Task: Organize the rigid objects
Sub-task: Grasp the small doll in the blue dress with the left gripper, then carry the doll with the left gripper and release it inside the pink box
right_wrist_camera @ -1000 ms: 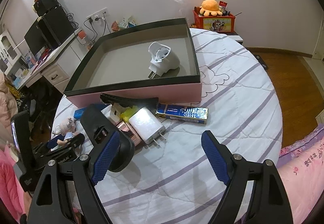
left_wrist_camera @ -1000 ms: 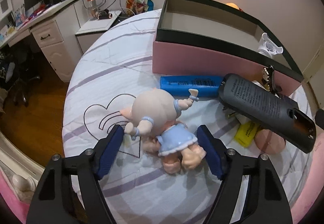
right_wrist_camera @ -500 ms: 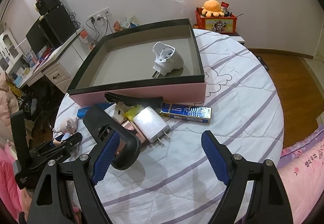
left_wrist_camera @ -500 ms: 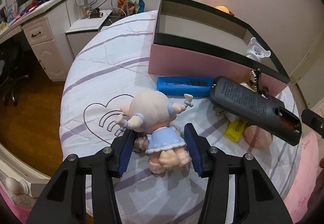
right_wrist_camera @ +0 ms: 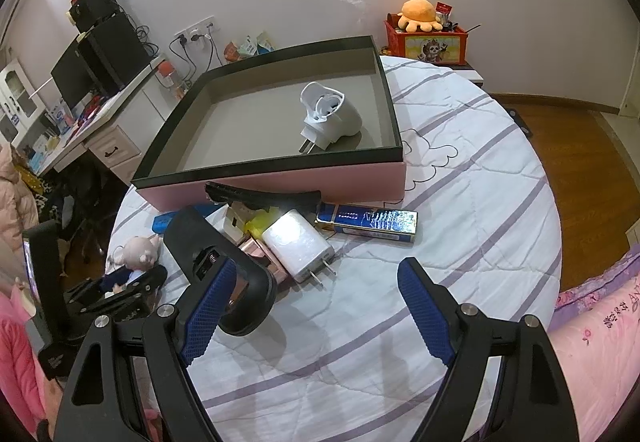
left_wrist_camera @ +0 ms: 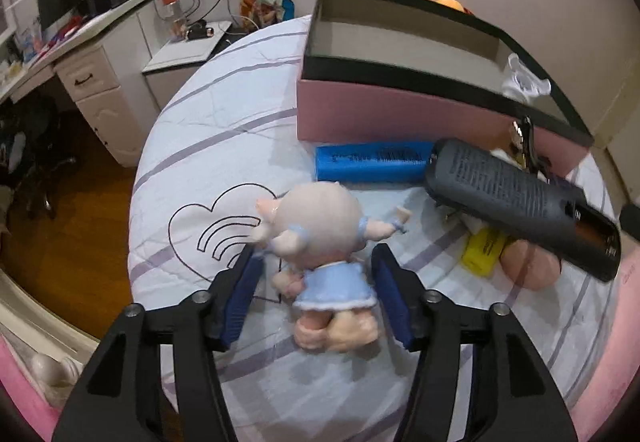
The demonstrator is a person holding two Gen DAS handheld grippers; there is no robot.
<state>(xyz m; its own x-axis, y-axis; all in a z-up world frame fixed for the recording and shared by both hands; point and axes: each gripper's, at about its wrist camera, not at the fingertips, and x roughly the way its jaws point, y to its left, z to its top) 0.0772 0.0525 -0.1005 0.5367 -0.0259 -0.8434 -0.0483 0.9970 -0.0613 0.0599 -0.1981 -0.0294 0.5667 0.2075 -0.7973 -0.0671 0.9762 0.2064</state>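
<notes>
Blue-padded left gripper [left_wrist_camera: 316, 290] opening around the pig doll [left_wrist_camera: 326, 242] lying on the quilted bed [left_wrist_camera: 224, 114] near the pink box [left_wrist_camera: 400, 118], fingers off it, right gripper [right_wrist_camera: 316, 312] spread wide, empty.

Left claw [left_wrist_camera: 316, 290] tilts downward, jaws opening; right claw [right_wrist_camera: 318, 316] tilts downward, jaws wide apart.

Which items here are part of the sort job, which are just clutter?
Job: doll, blue case, remote, charger, blue pack, box, plug.
Clutter: monitor, desk, orange plush.
</notes>
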